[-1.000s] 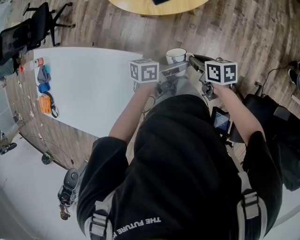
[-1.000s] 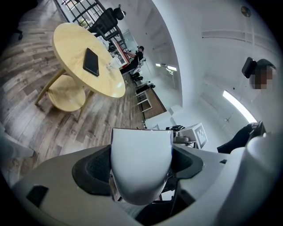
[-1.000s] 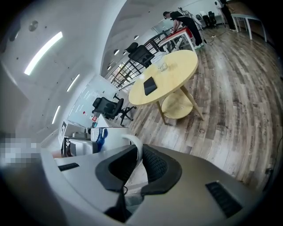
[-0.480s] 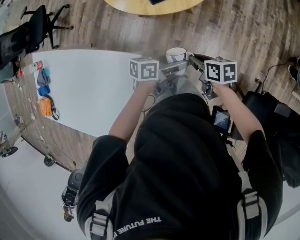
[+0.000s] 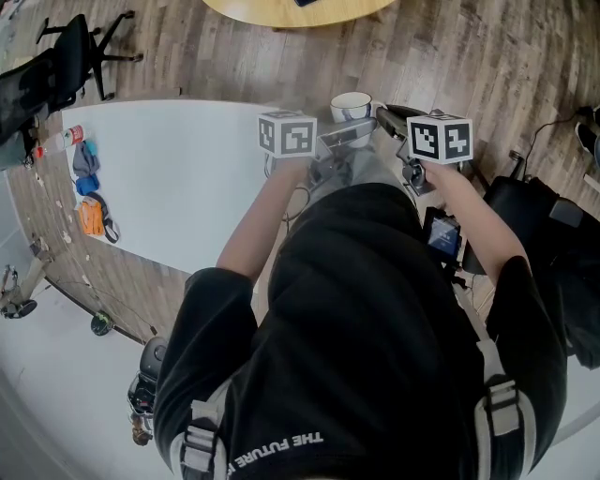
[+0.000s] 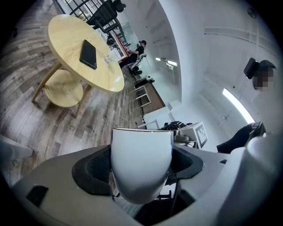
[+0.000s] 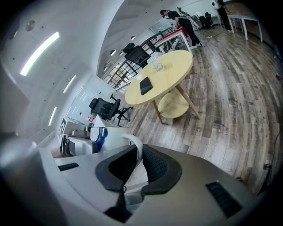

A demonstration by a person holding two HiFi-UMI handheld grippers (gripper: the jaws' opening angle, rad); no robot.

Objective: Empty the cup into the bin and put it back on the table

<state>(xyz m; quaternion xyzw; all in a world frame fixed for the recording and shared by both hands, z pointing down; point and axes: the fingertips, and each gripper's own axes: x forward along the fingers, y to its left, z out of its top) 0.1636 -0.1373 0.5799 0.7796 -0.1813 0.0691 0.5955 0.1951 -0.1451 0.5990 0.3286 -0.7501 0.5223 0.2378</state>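
Item: white cup (image 5: 352, 107), mouth upward, blue marking on its side, held in the air over the wood-plank floor (image 5: 487, 66) just past the corner of the white table (image 5: 178, 178), resting on no surface; Left gripper (image 5: 345, 137): jaws closed against the cup's body, one pad on each side of the wall, rim standing above the pads; Right gripper (image 5: 392, 120): jaws drawn narrow, pinching the cup's handle (image 7: 135, 150) between the two pads; both grippers meet at the cup in front of the person's torso, marker cubes uppermost; Surroundings: round wooden table (image 5: 291, 11) beyond the cup, with a dark phone (image 6: 88, 54) lying flat on it; black office chair (image 5: 70, 52) at upper left; small blue and orange articles (image 5: 89, 211) along the white table's far left edge
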